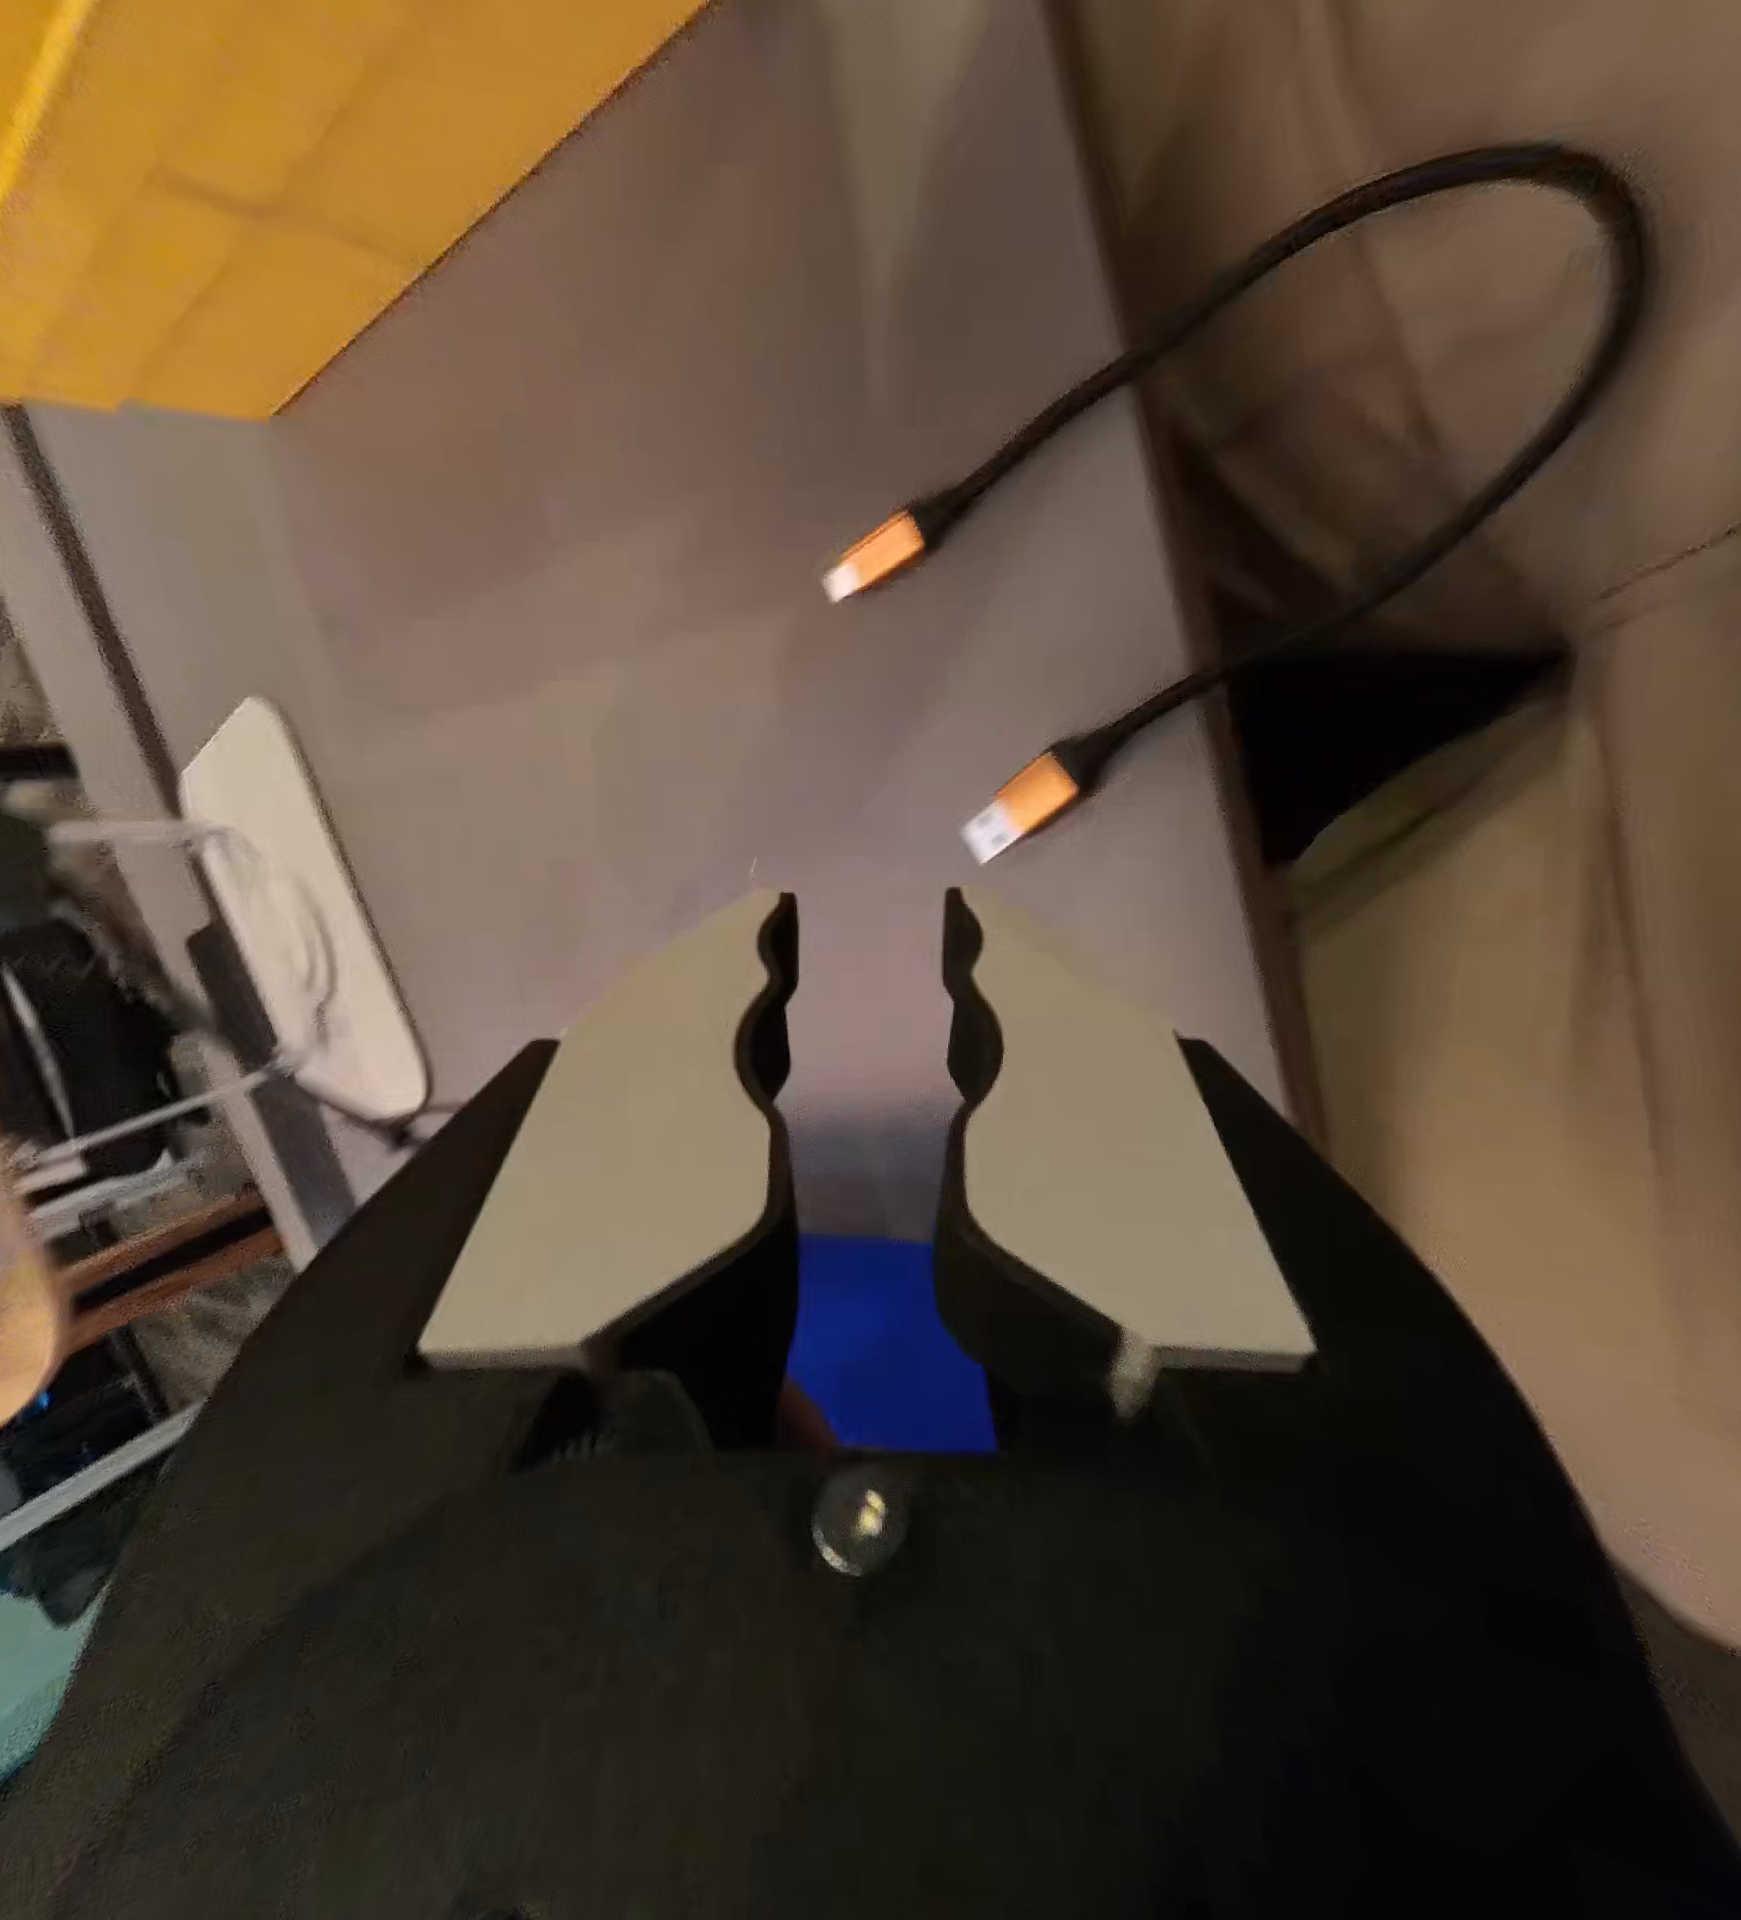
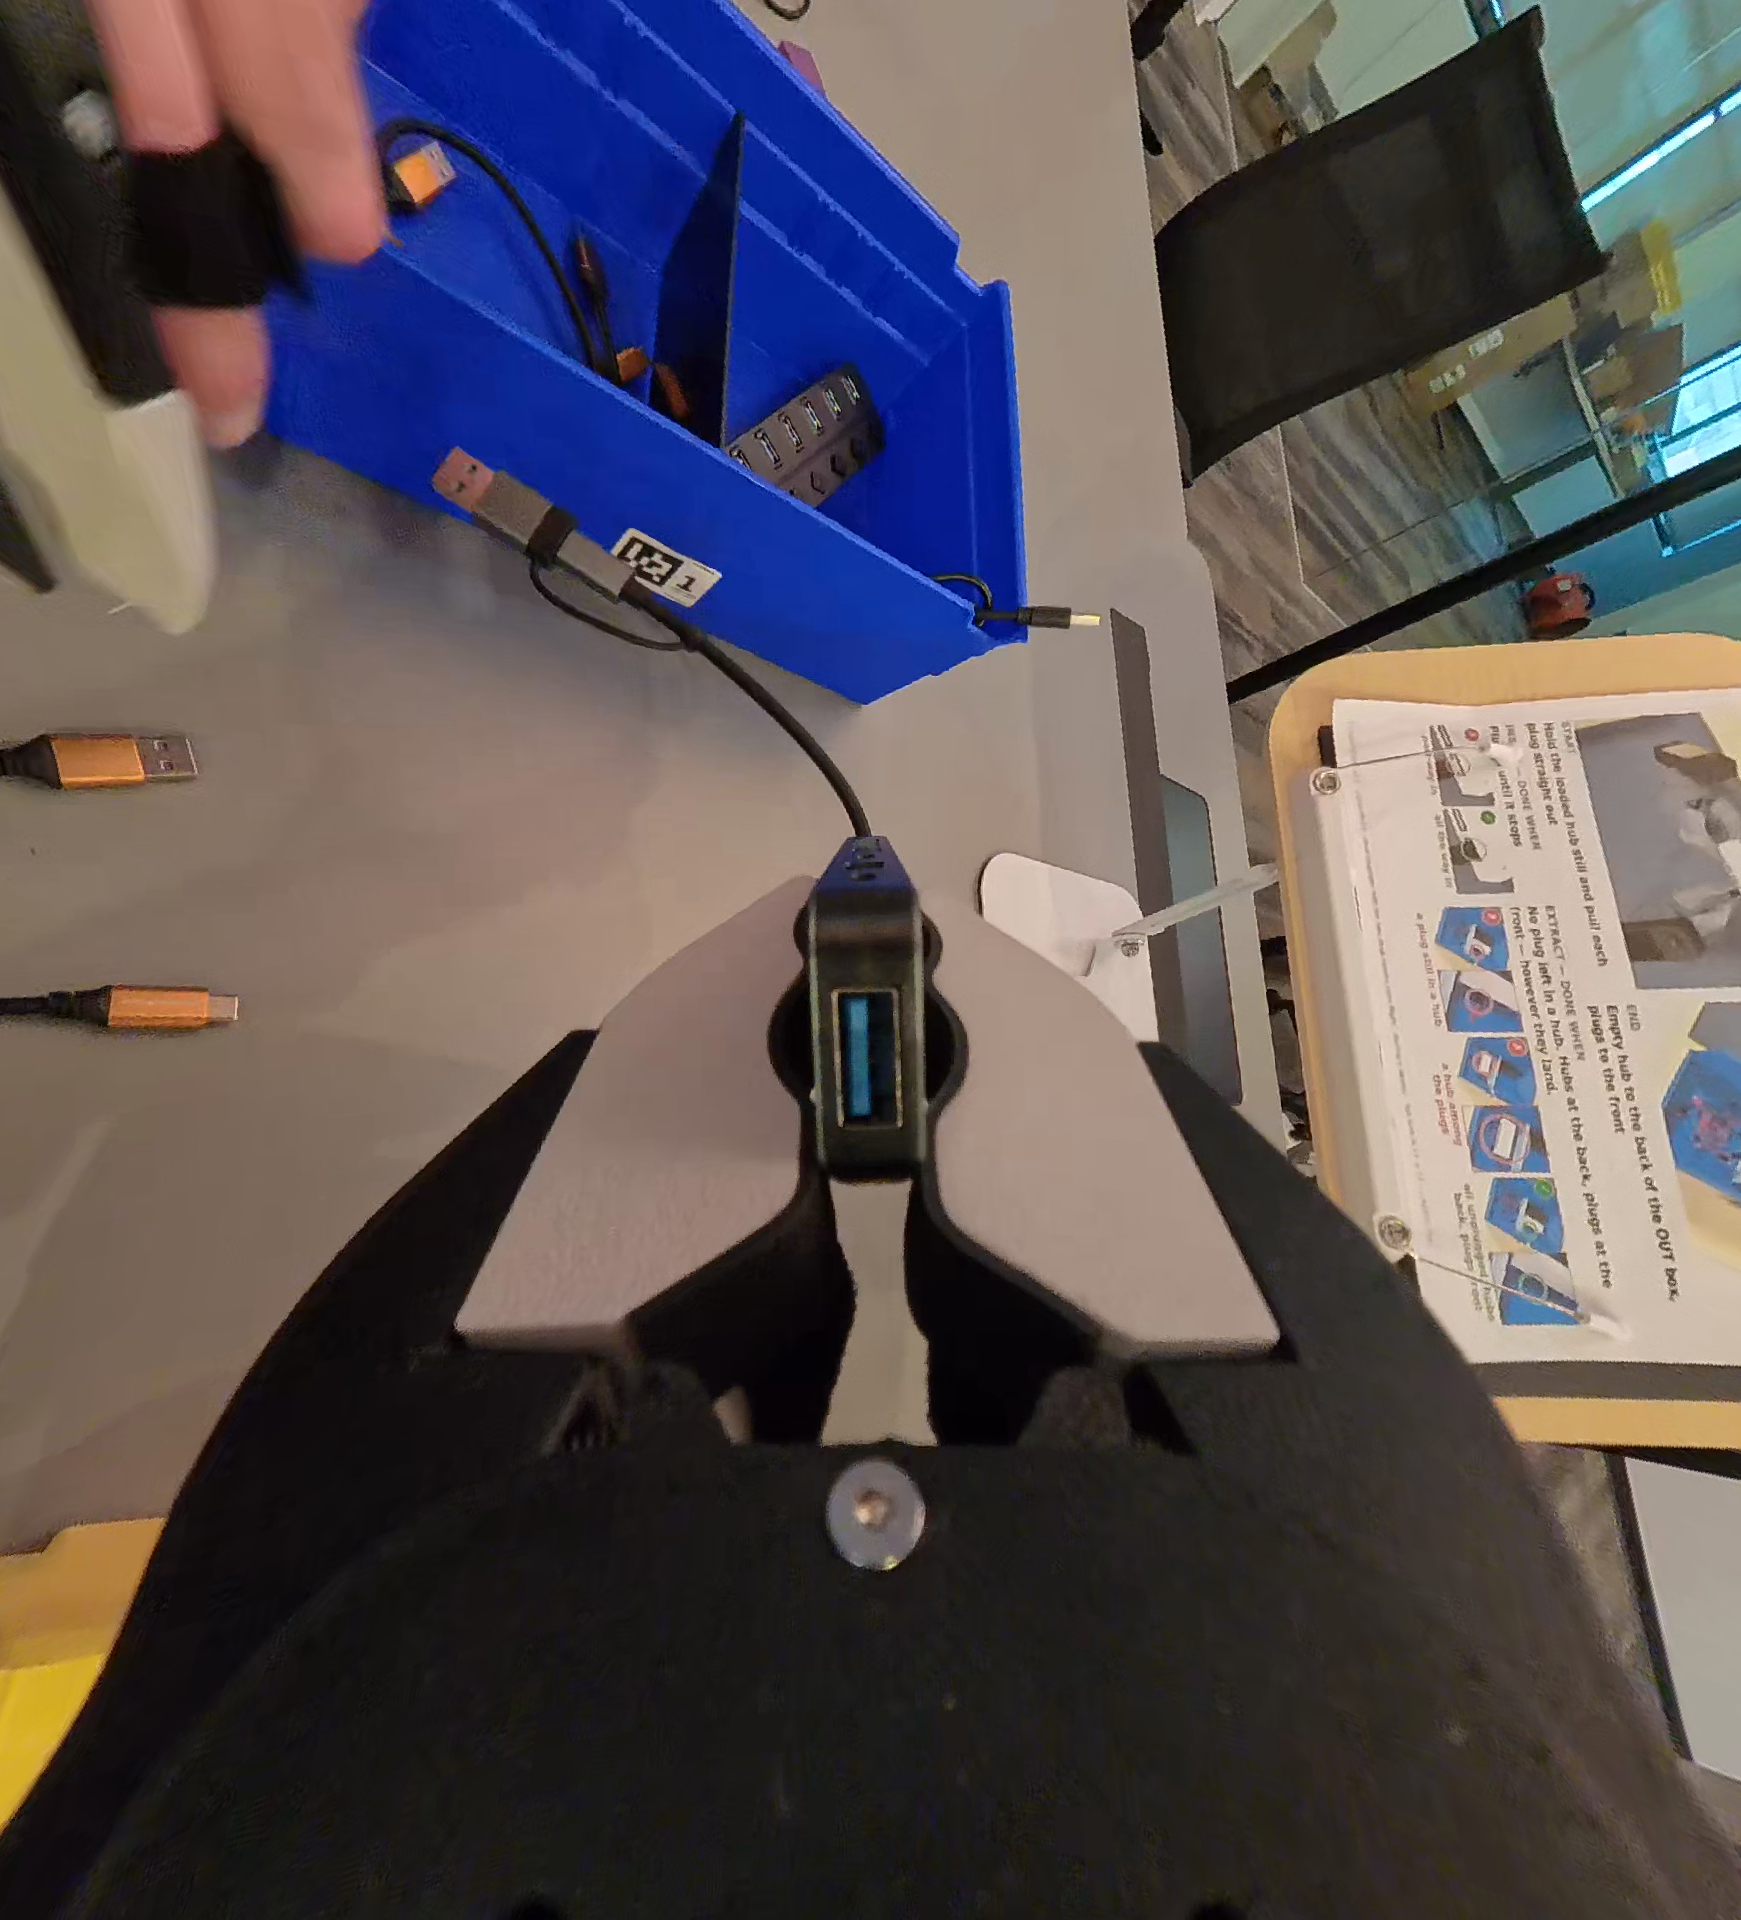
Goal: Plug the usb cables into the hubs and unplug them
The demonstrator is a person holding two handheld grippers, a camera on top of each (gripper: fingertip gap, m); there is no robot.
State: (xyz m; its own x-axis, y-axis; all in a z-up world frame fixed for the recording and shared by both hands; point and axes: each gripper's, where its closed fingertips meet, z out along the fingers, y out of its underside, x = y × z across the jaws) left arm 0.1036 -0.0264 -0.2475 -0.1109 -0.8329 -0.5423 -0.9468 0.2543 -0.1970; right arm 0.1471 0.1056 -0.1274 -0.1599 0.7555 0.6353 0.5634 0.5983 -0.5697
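We work over a wide grey tabletop, with a blue plastic bin at its far side holding a dark multi-port hub and spare cables. Our right gripper is clamped on a small black USB hub, its blue port facing the camera and its thin lead trailing toward the bin. Our left gripper stands partly open and holds nothing. Just beyond it lies a black cable with orange metal plugs; its second plug lies farther off. We judge the cable light and floppy, the plug shells stiff and smooth, so the orange shell is where to take hold. The table around the plugs is bare, but its edge runs close to the cable loop.
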